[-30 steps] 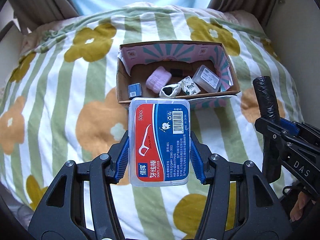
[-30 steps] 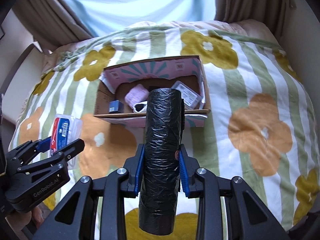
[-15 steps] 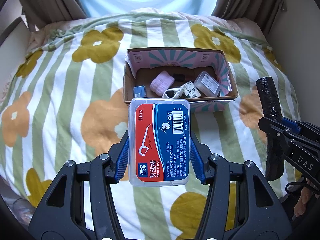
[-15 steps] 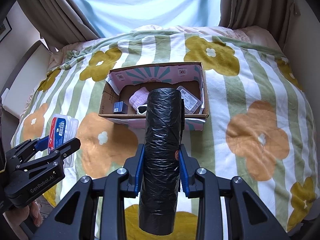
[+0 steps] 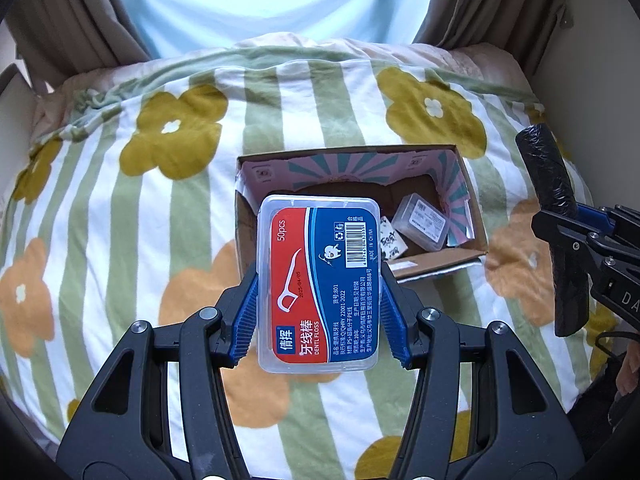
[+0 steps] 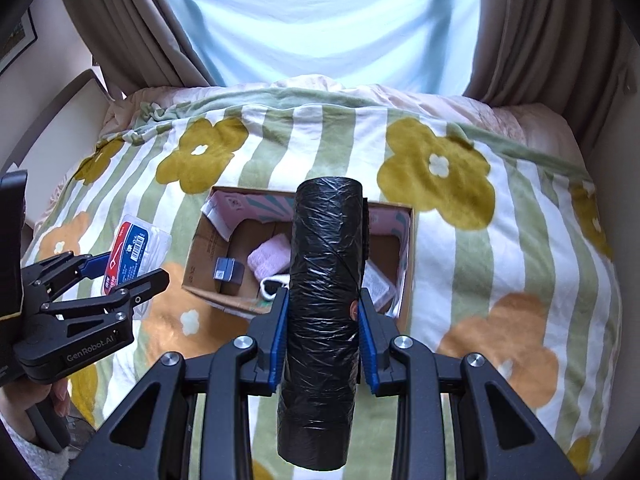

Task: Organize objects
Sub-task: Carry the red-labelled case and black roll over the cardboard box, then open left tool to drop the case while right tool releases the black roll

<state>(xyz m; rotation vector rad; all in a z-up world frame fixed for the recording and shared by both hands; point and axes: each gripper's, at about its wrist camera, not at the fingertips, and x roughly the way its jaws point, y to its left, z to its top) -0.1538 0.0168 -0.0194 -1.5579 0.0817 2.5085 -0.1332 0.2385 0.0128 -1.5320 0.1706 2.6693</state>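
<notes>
Left wrist view first: we look out over a bed whose flowered, striped blanket (image 5: 120,208) fills most of the frame, with curtains (image 6: 132,28) and a bright window behind it. On the blanket sits an open cardboard box (image 5: 476,216), already holding several small items: a clear plastic case (image 5: 420,220), a pink folded cloth (image 6: 269,258), a small dark blue box (image 6: 228,270). Next in size come the two things we carry. Our right claw (image 6: 322,334) is clamped on a roll of black bags (image 6: 324,300), held upright above the near edge of the box. Our left claw (image 5: 318,308) is closed on a dental floss pick case (image 5: 318,284), held in the air above the blanket, just beside the box's left wall in the right wrist view. We judge that we are in the carrying step, both loads lifted and neither yet put away. Next, each claw should come over the box opening, find a free patch among the items inside, lower, and only then open, one at a time so they do not collide.
</notes>
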